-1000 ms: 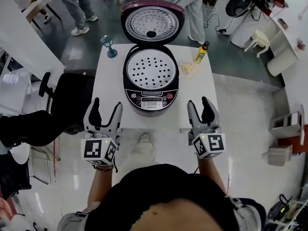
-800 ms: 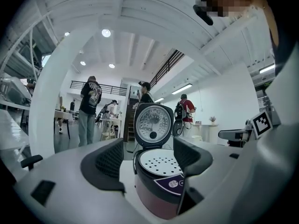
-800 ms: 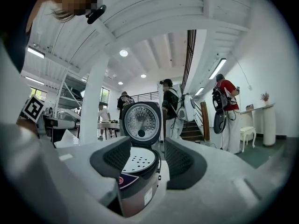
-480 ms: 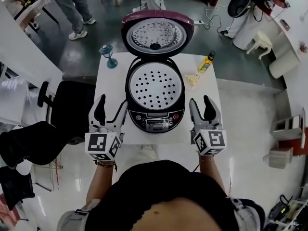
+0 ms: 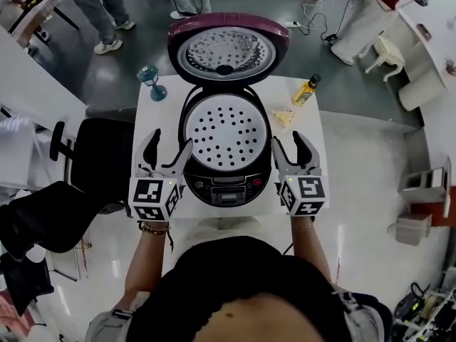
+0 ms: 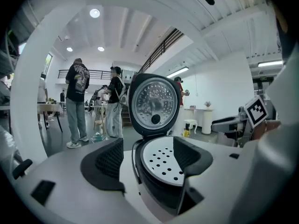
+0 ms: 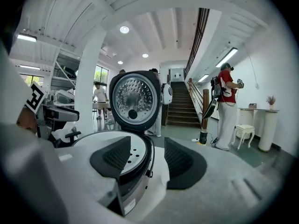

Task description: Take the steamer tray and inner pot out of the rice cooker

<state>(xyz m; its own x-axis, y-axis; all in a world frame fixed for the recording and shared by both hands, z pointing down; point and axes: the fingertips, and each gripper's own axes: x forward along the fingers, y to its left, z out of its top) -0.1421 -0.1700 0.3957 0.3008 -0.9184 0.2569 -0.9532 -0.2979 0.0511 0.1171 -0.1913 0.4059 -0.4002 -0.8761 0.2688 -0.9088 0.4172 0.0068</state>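
Flanking the rice cooker (image 5: pixel 228 188), the left tool (image 5: pixel 169 145) and right tool (image 5: pixel 291 142) both stand wide, each with a side of the cooker's rim between its jaws and no pad pressing. Ahead, between the two tools, the perforated steamer tray (image 5: pixel 226 130) sits in the cooker's mouth. Beyond it the lid (image 5: pixel 226 48) stands open above the white tabletop (image 5: pixel 146 116).

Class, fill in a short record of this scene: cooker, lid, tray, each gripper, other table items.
Cooker: centre of white table
Lid: open, upright
Tray: perforated, seated in cooker
Left gripper: open, empty, at cooker's left side
Right gripper: open, empty, at cooker's right side
Other items: yellow bottle, blue goblet
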